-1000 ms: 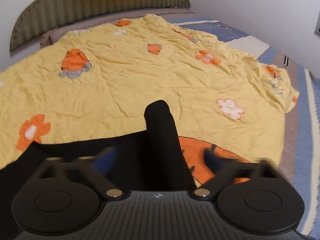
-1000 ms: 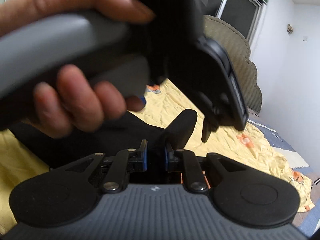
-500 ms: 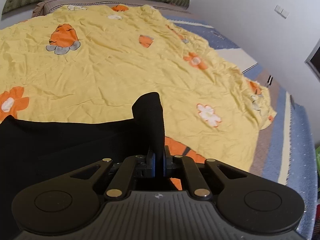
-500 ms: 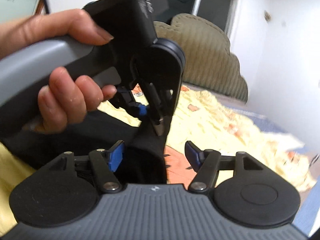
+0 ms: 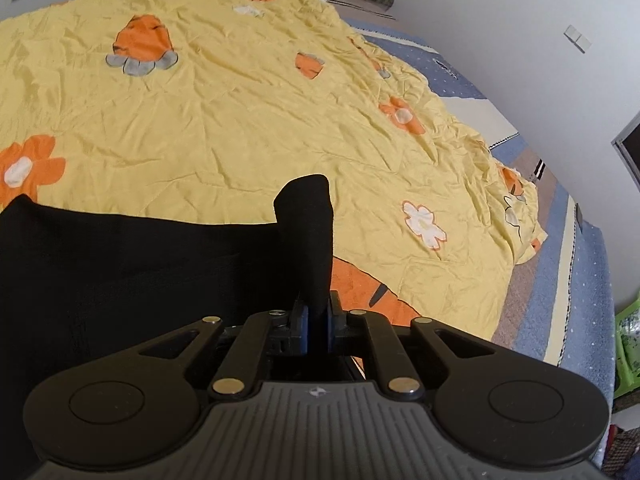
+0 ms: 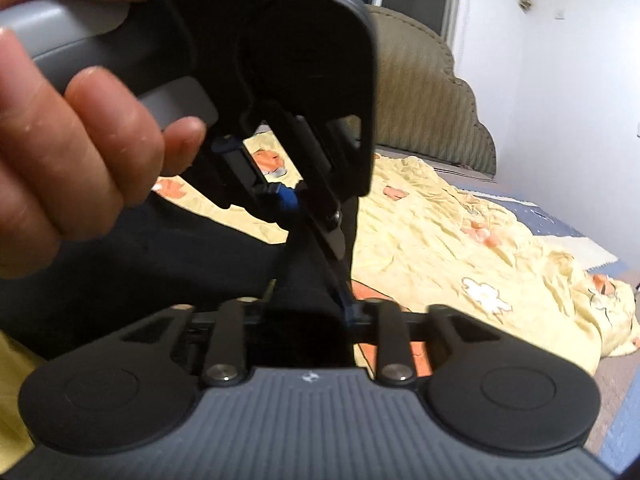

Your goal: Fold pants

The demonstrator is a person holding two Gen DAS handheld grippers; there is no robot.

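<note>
The black pants [image 5: 120,264] lie on a yellow quilt [image 5: 240,120] and fill the lower left of the left wrist view. My left gripper [image 5: 318,320] is shut on a fold of the pants, and a tongue of black cloth sticks up past the fingers. In the right wrist view the pants [image 6: 200,264] lie under my right gripper [image 6: 308,316], whose jaws stand apart with black cloth between them. The other hand-held gripper [image 6: 288,200] and the hand [image 6: 80,140] that holds it hang close in front.
The quilt has orange carrots and flowers and covers most of a bed. A blue patterned sheet [image 5: 560,320] shows along the bed's right edge. A padded headboard [image 6: 420,112] and white walls stand behind. A green bin [image 5: 628,344] sits right of the bed.
My left gripper closed on the pants fold and lifted it a little. My right gripper let go and opened. The left gripper moved in close over the right one.
</note>
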